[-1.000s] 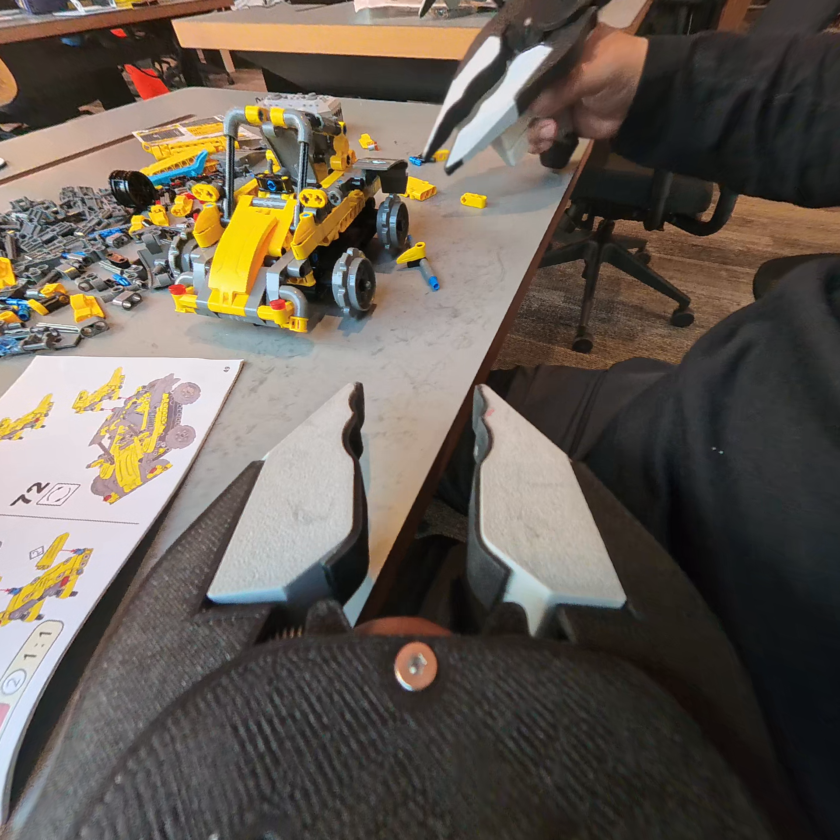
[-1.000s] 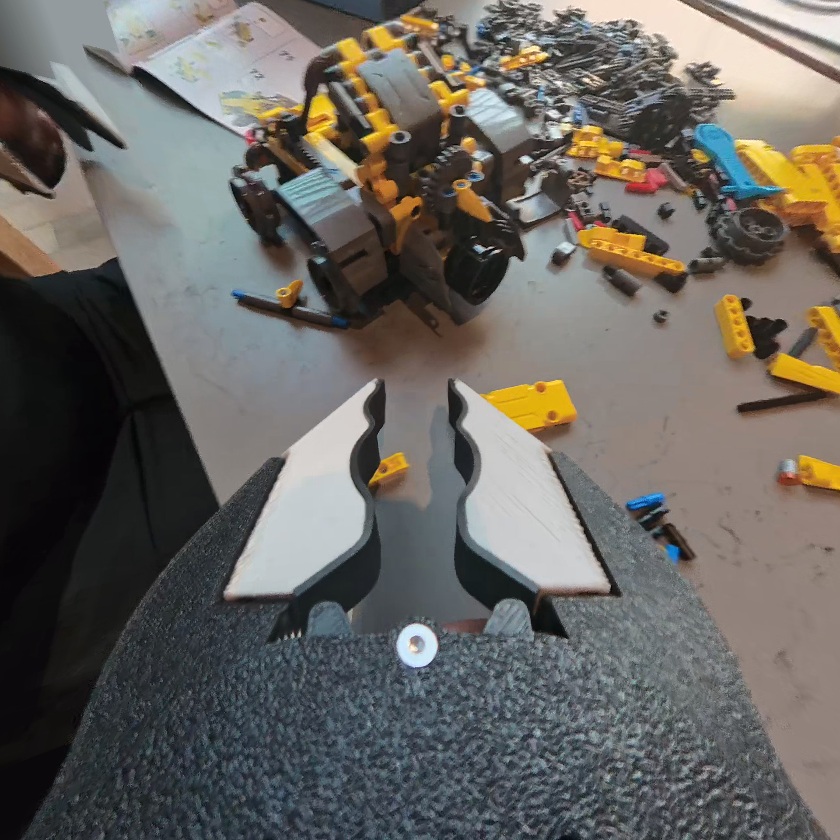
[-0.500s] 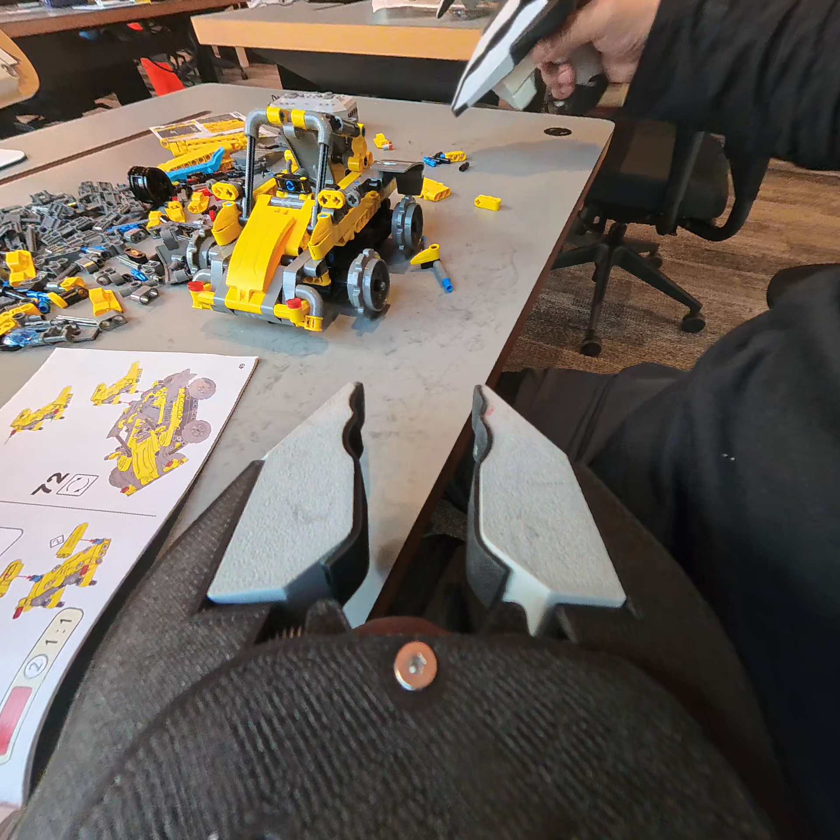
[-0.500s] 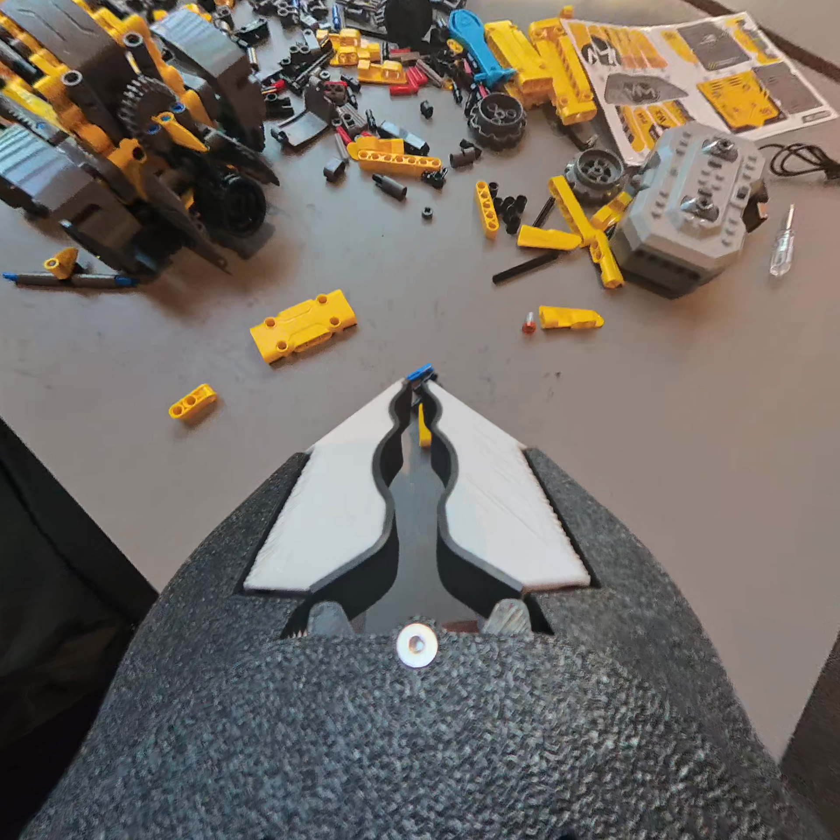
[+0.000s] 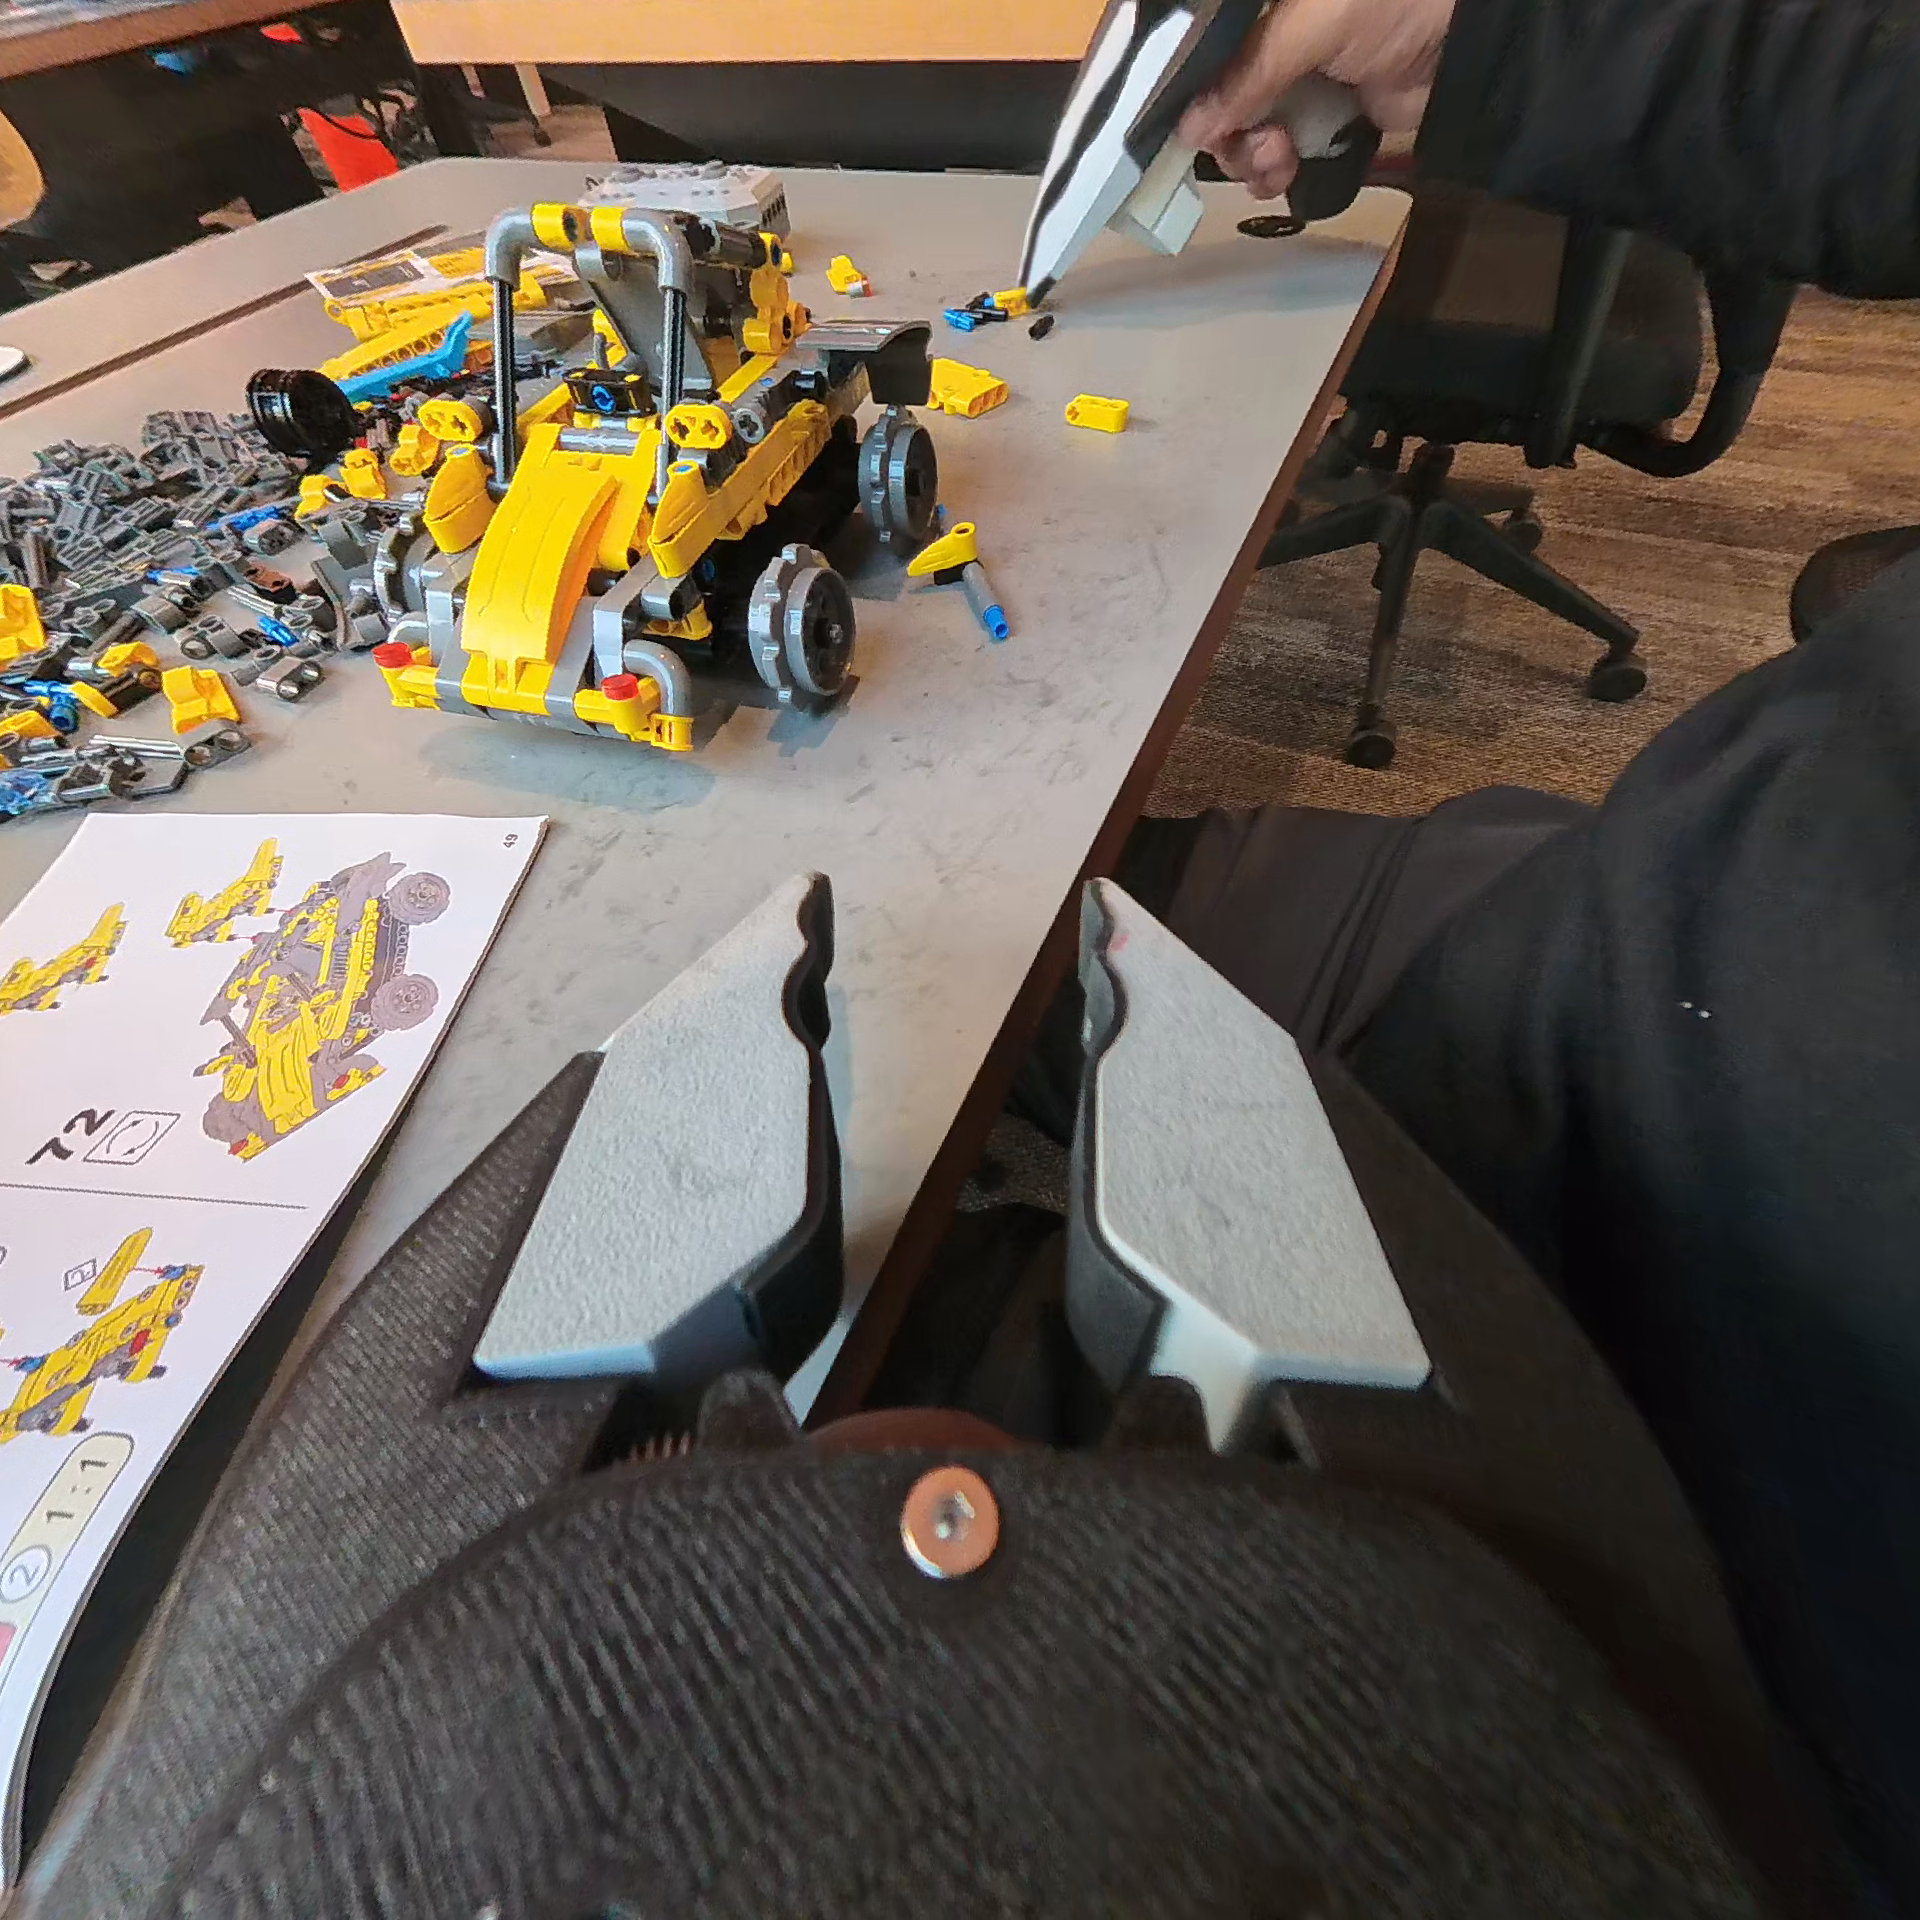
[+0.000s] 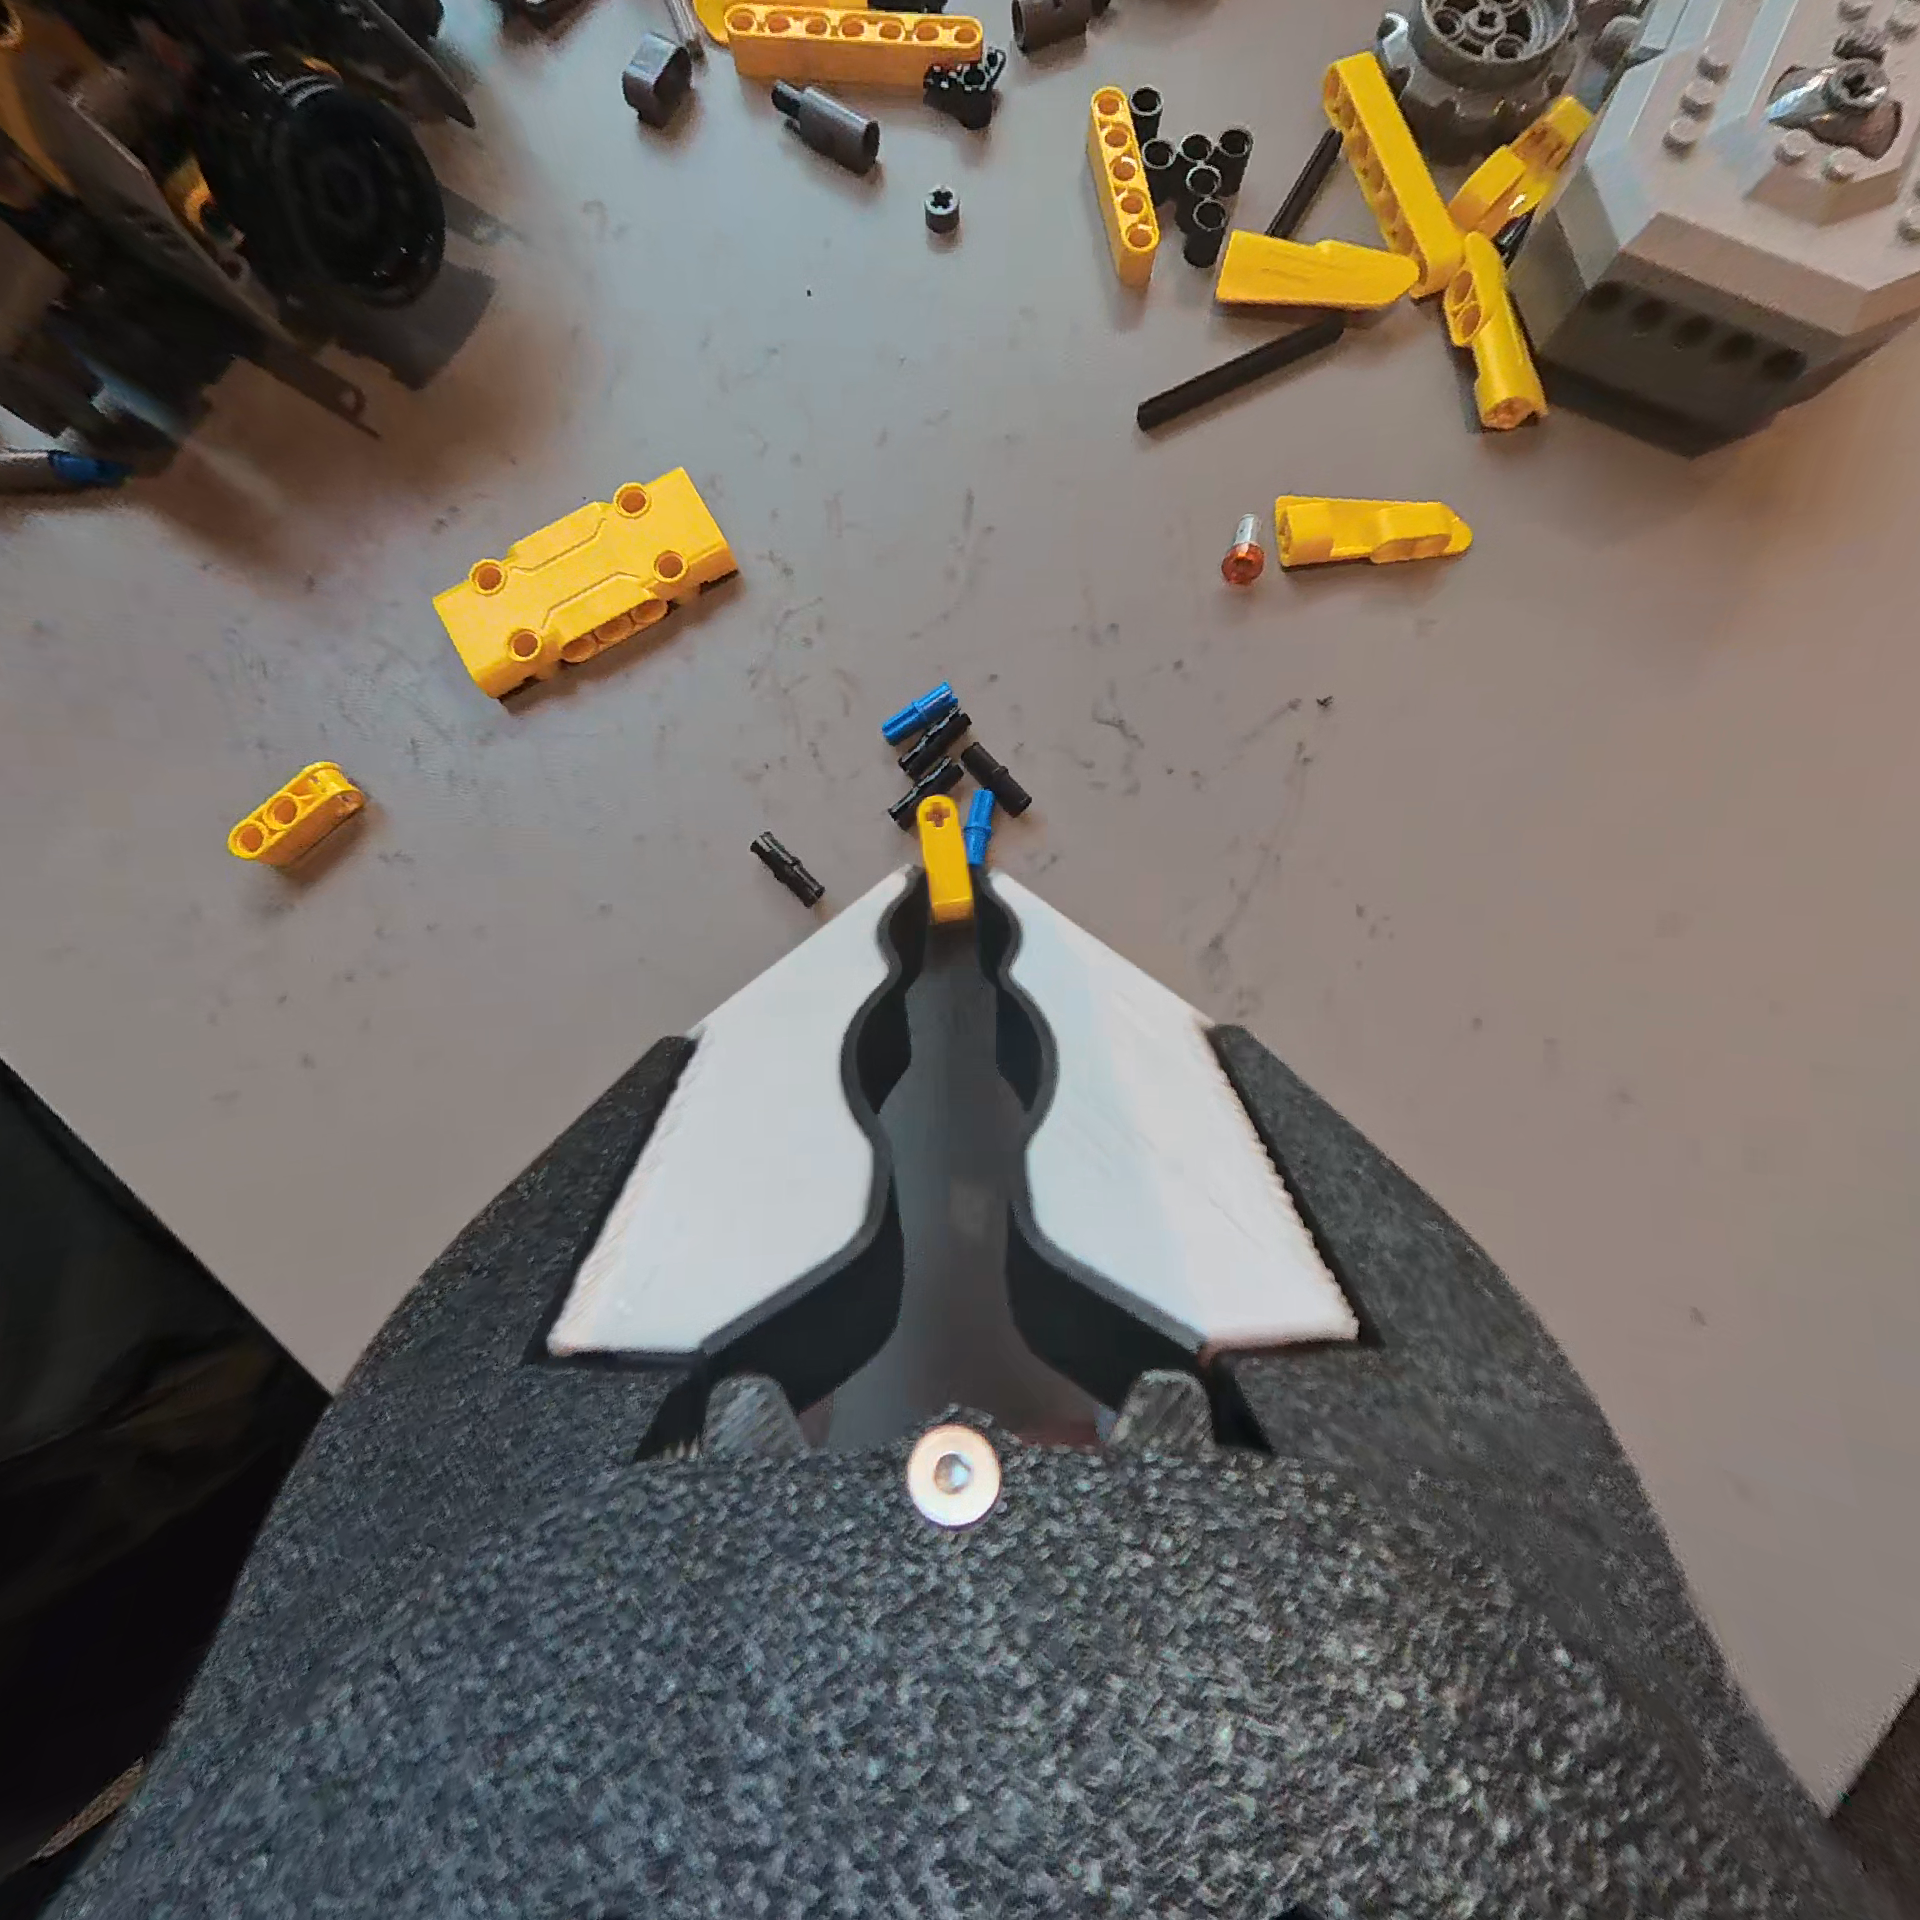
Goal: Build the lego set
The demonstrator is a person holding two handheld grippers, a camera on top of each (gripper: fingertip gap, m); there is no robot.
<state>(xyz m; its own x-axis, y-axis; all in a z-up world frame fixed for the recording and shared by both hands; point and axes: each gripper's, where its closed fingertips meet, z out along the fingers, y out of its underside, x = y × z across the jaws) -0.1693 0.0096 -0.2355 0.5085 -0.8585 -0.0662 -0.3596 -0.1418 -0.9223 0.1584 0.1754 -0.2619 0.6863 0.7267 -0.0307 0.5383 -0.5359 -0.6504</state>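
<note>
A scuffed grey table (image 6: pixel 1558 935) is lying strewn with building-toy parts beside a half-built yellow vehicle (image 5: pixel 623 499), an office chair (image 5: pixel 1507 343) standing behind on wood flooring. The right gripper (image 6: pixel 948 896) is pinching a small yellow piece (image 6: pixel 945 857), long axis pointing forward out of its nearly closed tips, just above loose black and blue pins (image 6: pixel 940 743). The left gripper (image 5: pixel 956 914) is hanging over the table edge, fingers spread wide, holding nothing.
</note>
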